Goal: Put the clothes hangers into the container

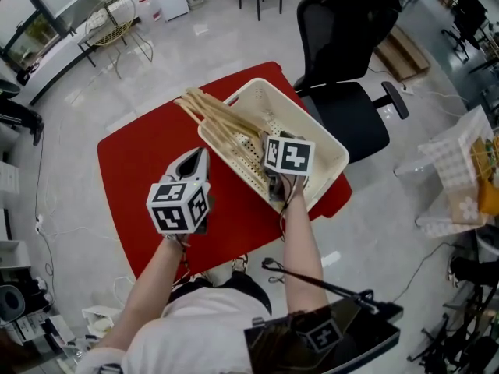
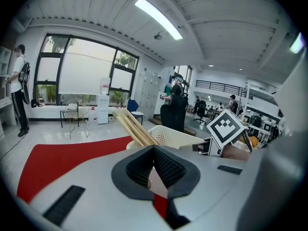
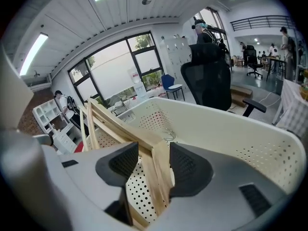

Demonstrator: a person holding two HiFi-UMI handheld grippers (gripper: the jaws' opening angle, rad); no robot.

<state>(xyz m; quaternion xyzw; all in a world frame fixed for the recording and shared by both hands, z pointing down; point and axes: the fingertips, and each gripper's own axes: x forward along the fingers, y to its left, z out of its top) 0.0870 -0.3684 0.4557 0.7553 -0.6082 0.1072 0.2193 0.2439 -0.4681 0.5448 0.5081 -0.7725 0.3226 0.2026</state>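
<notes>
The job looks all but done: the wooden hangers (image 1: pixel 222 123) lie bundled in the white container (image 1: pixel 334 156) on the red tabletop (image 1: pixel 136 170), ends poking out over its far rim, and I see none left outside it. The right gripper (image 3: pixel 150 163) is down inside, jaws spread wide either side of the bundle and not clamping it. The left gripper (image 1: pixel 196 160) hovers beside the container, closed and empty.

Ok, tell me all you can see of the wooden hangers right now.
The wooden hangers are a bundle of pale, bare wood bars, lying slanted in the white perforated basket. Their far ends stick out over its rim above the red table; a wire hook shows inside. The near end sits between the right gripper's open jaws, against one pad.
</notes>
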